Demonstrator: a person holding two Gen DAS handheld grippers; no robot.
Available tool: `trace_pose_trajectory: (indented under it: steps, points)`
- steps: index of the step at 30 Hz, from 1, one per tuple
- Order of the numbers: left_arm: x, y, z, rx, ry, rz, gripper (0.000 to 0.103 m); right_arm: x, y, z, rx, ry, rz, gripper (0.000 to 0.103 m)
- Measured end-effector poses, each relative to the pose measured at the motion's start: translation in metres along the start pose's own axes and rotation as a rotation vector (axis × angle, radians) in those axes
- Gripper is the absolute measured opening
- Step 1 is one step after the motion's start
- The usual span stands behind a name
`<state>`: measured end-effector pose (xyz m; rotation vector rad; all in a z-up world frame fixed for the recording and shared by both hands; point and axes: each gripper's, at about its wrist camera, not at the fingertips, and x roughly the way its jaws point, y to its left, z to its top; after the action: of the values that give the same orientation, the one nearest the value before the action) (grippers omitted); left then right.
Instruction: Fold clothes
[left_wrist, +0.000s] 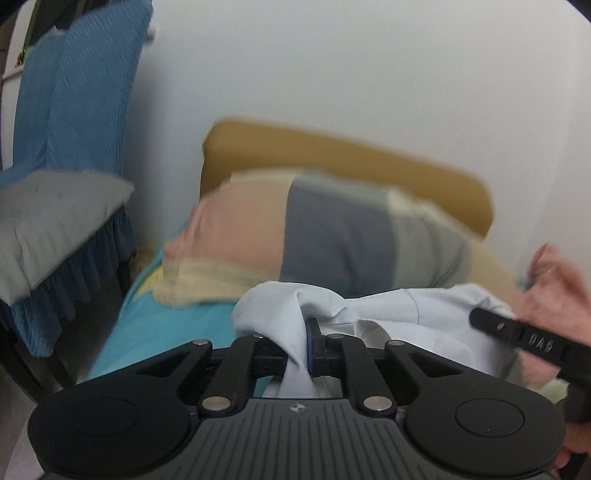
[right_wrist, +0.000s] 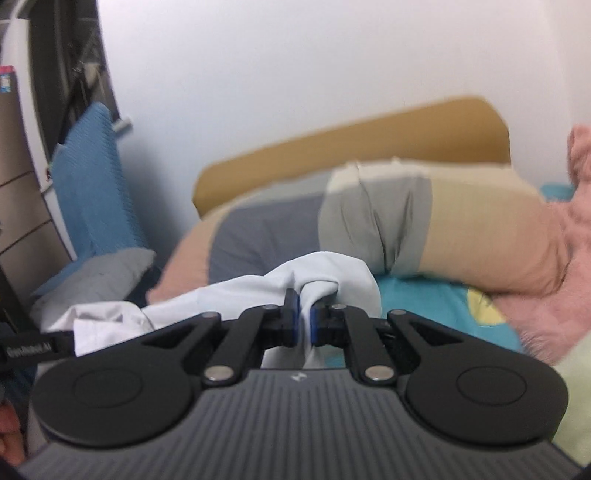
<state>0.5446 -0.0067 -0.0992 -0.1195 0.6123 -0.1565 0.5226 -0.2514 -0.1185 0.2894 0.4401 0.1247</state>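
Observation:
A white garment (left_wrist: 399, 314) hangs bunched between both grippers above the bed. My left gripper (left_wrist: 297, 345) is shut on one fold of it, the cloth draping over its left finger and hiding it. In the right wrist view the same white garment (right_wrist: 325, 273) is pinched between blue pads, my right gripper (right_wrist: 303, 319) shut on it. The rest of the cloth trails off to the left there. A black part of the right gripper (left_wrist: 524, 338) shows at the right of the left wrist view, close beside the cloth.
A bed with a turquoise sheet (left_wrist: 166, 325) lies below, with a colour-block duvet (right_wrist: 406, 221) and mustard headboard (right_wrist: 351, 136) behind. A pink blanket (right_wrist: 554, 266) sits right. A blue covered chair (left_wrist: 74, 92) with a grey pillow (left_wrist: 55, 221) stands left. White wall behind.

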Motion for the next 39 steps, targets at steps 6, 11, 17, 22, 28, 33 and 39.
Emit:
trace_pose_trajectory:
  steps: [6,11,17,22,28,33,39]
  points:
    - [0.047,0.016,-0.038,0.048,0.098,0.027,0.053,0.053,-0.027,-0.038,0.024,0.131,-0.039,0.020]
    - [0.012,0.019,-0.043,0.101,0.099,0.026,0.076,0.040,-0.034,-0.043,0.029,0.187,0.009,0.080]
    - [-0.086,0.011,-0.062,0.146,0.099,-0.035,0.082,-0.038,-0.010,-0.033,-0.022,0.182,0.031,0.081]
    - [-0.176,-0.010,-0.094,0.233,0.106,-0.037,0.082,-0.130,0.013,-0.031,-0.019,0.185,0.046,0.081]
    - [-0.272,-0.031,-0.133,0.187,0.113,-0.085,0.083,-0.240,0.045,-0.038,-0.078,0.166,0.045,0.081]
    - [-0.327,-0.043,-0.177,0.148,0.141,-0.110,0.083,-0.322,0.042,-0.066,-0.007,0.150,0.090,0.081]
    - [-0.360,-0.046,-0.221,0.107,0.165,-0.095,0.083,-0.378,0.027,-0.128,-0.018,0.192,0.079,0.081]
